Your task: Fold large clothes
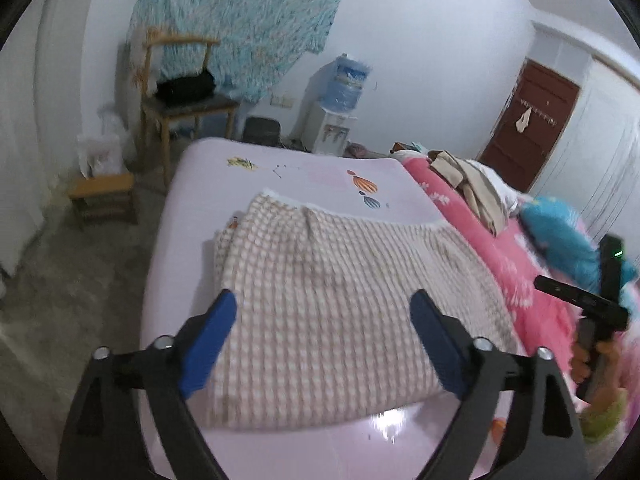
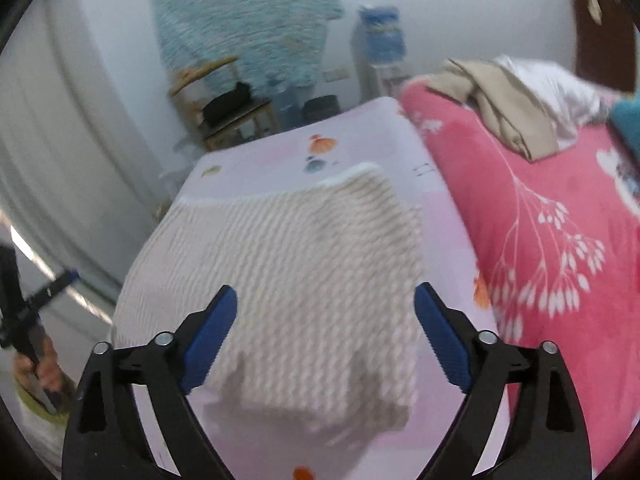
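I've got the checked garment [image 1: 332, 304] lying folded on the lilac sheet [image 1: 320, 176] of the bed, a thick pink-and-white bundle with its white-trimmed edge pointing to 12 o'clock. In the right wrist view the same garment [image 2: 288, 280] looks blurred and paler, its near corner lumpy at 6 o'clock. My left tool [image 1: 323, 312] hangs just above it, blue pads spread wide, nothing between them. My right tool [image 2: 325, 308] is spread just as wide over the garment, pinching nothing either. At 3 o'clock in the left view I catch the other tool's black body with a hand [image 1: 600, 354] wrapped round its grip. To the right of the sheet runs a pink floral quilt [image 2: 560, 240], and on it, around 1 o'clock, a beige garment [image 2: 504, 112] lies crumpled beside something teal [image 1: 560, 236]. Further out at 11 o'clock stands a wooden chair [image 1: 188, 96] with a black bag [image 1: 186, 86] on its seat, a teal patterned cloth [image 1: 240, 20] hanging on the wall behind. A water dispenser [image 1: 336, 108] sits at 12, a low wooden stool [image 1: 104, 196] at 9, a dark red door [image 1: 528, 128] at 2.
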A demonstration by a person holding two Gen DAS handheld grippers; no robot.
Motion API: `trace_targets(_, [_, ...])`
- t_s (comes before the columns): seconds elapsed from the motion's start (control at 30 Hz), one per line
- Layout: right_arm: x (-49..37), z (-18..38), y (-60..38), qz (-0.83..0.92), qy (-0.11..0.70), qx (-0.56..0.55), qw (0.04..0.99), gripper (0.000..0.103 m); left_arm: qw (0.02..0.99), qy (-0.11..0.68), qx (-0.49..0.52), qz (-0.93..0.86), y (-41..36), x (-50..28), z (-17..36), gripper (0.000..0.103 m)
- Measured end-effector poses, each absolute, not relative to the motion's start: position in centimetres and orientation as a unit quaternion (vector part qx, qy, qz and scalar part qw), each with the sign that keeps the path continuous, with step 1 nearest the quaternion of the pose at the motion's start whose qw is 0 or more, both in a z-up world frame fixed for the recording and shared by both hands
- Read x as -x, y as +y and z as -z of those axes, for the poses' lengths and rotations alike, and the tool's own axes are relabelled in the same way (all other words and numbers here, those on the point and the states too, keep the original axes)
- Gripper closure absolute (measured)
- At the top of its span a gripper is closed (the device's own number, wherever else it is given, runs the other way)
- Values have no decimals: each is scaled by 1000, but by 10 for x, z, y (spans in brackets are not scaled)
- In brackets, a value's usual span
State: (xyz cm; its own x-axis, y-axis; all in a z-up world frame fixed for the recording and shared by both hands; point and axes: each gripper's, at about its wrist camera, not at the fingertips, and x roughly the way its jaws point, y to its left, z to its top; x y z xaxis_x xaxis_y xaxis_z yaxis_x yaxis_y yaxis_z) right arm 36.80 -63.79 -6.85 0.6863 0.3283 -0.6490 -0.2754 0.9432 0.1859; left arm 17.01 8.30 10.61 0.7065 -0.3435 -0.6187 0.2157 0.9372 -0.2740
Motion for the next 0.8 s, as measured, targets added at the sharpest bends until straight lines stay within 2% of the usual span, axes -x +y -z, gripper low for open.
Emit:
trace_targets(0.03, [-353, 69, -628, -164, 352, -20, 921, 9, 926, 340, 80, 142, 74, -151, -108, 6])
trace_targets(0.17, [-299, 72, -590, -141, 323, 61, 934, 8, 940, 321, 44, 108, 51, -115, -110, 5])
trace_targets(0.4, [-252, 81, -564, -87, 281, 117, 949, 8, 948, 314, 22, 45, 24, -81, -105, 5])
trace_targets(0.67, [-239, 83, -574, -77, 280, 67, 955, 8, 936, 351, -33, -8, -3, -72, -95, 5])
trace_targets(0.8, [-240, 88, -576, -87, 298, 45, 949, 8, 927, 373, -29, -13, -7, -72, -89, 5])
